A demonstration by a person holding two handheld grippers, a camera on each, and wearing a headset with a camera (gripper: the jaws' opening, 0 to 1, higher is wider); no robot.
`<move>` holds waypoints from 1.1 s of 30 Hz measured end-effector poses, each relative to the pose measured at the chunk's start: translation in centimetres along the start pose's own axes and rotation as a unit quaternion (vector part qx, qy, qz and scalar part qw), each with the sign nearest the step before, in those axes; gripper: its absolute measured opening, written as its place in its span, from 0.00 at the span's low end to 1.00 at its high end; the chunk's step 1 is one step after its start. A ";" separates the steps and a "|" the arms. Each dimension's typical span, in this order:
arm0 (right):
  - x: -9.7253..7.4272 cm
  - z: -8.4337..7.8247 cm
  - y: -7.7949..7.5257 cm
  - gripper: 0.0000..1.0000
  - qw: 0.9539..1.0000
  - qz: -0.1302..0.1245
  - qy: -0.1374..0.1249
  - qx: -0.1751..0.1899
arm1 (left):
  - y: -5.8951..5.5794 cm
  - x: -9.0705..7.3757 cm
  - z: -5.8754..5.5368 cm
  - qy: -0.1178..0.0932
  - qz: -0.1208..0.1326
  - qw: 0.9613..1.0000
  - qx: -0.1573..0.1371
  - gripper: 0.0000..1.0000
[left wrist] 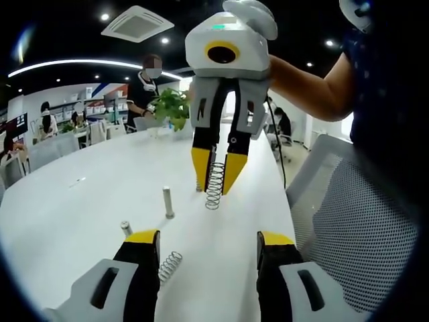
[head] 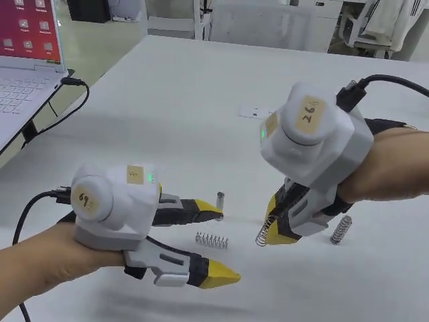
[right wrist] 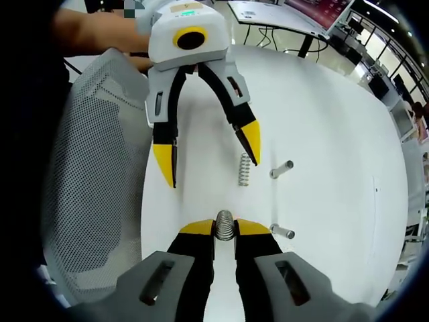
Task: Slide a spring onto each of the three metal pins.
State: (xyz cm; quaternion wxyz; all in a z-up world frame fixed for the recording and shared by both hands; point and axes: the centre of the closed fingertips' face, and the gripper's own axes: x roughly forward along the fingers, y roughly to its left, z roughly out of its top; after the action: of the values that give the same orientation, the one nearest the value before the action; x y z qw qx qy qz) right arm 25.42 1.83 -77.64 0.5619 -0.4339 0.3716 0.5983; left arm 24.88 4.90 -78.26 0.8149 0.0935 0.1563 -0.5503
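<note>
Progress seems nil: both pins [left wrist: 167, 201] in sight stand bare, so every pin is left to do. Right gripper [head: 273, 231] pinches one spring [head: 263, 233] tight; left gripper [head: 228, 245] gapes wide, empty, another spring [head: 212, 239] lying on the table [head: 201, 100] near its tips.

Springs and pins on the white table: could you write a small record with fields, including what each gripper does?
right gripper: jaws shut on held spring
left gripper: jaws open, holding nothing
loose springs: two lying on the table, the other beside the right gripper
pins: two upright, both bare, the second nearer the left gripper
</note>
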 end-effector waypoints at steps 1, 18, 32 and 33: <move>0.0 0.0 0.0 0.08 1.000 0.000 0.000 0.000 | 0.0 -0.1 0.0 -0.001 0.001 1.000 -0.001 0.54; -1.2 -0.8 -1.2 0.08 1.000 -0.011 0.007 0.008 | 0.2 -0.8 -0.5 -0.005 0.017 1.000 -0.004 0.64; -2.4 -1.8 -3.0 0.08 0.999 -0.022 0.014 0.020 | 0.2 -1.0 -1.0 -0.009 0.023 1.000 -0.011 0.71; -2.5 -1.9 -3.2 0.08 0.999 -0.023 0.016 0.022 | 0.2 -1.0 -1.0 -0.009 0.024 1.000 -0.011 0.72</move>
State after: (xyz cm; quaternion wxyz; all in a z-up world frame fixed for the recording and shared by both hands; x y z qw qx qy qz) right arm 28.81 -0.55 -75.83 0.5791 -0.4392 0.3834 0.5699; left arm 24.60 6.20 -78.87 0.8303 0.0833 0.1529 -0.5294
